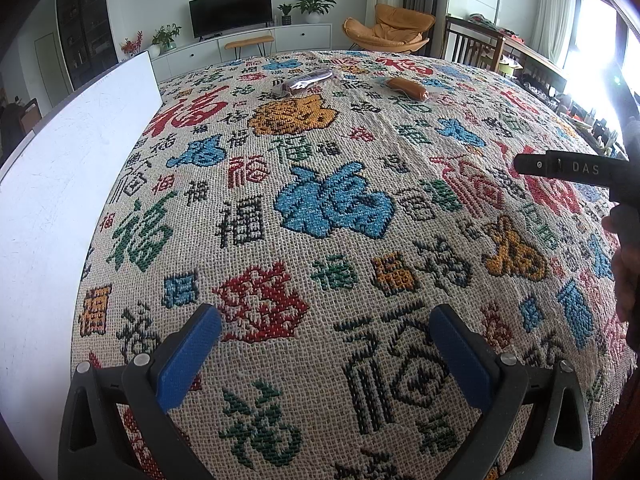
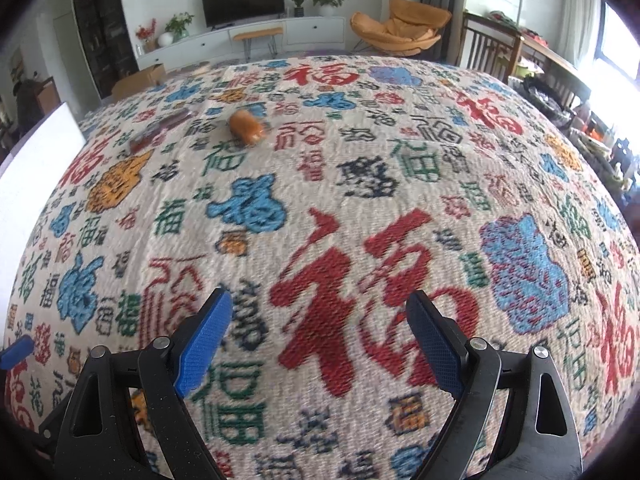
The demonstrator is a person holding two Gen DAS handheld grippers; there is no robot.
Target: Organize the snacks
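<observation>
Two snacks, sausage (image 2: 247, 127) and perhaps a foil packet (image 1: 303, 82), lie far beyond both empty, spread tongs (image 1: 326, 354) (image 2: 320, 340).

A cream woven tablecloth (image 1: 320, 208) patterned with red, blue, green, black and orange Chinese characters covers the surface in the foreground. A flat white board (image 1: 72, 152) lies along its left edge. Behind it is a living room: a black flat-screen television (image 1: 231, 9) stands on a long white low cabinet (image 1: 280, 38), with green potted plants (image 1: 314, 4) beside it and a small wooden bench (image 1: 249, 43) in front. An orange cushioned lounge chair (image 1: 390, 30) sits to the right, near a dark wooden chair (image 1: 472, 44).
</observation>
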